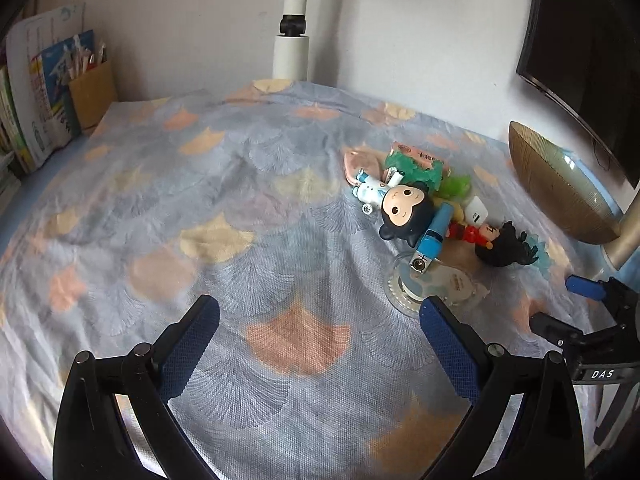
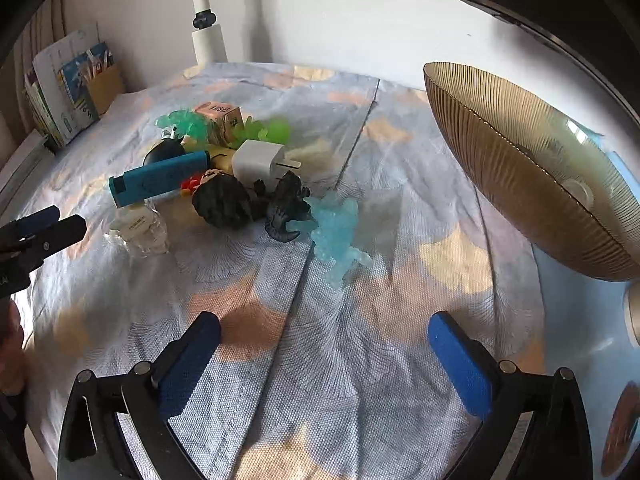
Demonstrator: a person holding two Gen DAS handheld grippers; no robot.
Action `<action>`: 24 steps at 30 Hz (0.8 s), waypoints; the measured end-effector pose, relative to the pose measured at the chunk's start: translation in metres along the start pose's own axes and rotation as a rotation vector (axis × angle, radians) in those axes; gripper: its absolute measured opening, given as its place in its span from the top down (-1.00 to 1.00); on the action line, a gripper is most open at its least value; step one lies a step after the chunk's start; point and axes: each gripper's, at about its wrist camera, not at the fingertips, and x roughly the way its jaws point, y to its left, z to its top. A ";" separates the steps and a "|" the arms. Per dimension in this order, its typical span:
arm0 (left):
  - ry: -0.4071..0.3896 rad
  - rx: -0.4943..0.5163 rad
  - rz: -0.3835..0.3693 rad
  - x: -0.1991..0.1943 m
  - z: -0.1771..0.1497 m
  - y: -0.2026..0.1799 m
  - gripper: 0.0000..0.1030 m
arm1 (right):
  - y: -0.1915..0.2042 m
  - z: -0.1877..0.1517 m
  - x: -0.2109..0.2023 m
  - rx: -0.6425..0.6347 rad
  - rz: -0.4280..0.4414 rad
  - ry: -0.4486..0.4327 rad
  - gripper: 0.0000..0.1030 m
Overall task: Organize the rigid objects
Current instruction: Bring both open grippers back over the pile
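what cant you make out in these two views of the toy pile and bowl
- Ribbed bowl: far side cut by the frame edge in both views.
- Print on the clear bottle: too small.
- Red-clothed figure: only its dark hair shows in the right wrist view.
- Items beneath the blue lighter: hidden by the pile.

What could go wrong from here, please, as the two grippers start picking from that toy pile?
1. The items lie tangled: lifting the blue rectangular lighter may drag the black-haired figurine or tip the small clear glass bottle.
2. The translucent pale-blue figure looks irregular and could slip from open pads.
3. The wrinkled cloth may snag.
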 end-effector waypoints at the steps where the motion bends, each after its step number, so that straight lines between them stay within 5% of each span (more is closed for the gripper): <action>1: 0.001 -0.007 -0.003 0.000 0.001 0.001 -0.95 | -0.001 0.001 0.000 0.000 0.001 0.000 -1.00; 19: 0.012 -0.025 0.036 0.000 0.001 0.000 -0.95 | -0.001 0.001 0.000 0.000 0.002 0.001 -1.00; 24: 0.089 -0.127 -0.116 0.006 0.001 -0.009 -0.95 | 0.000 0.002 0.000 0.000 0.002 0.002 -1.00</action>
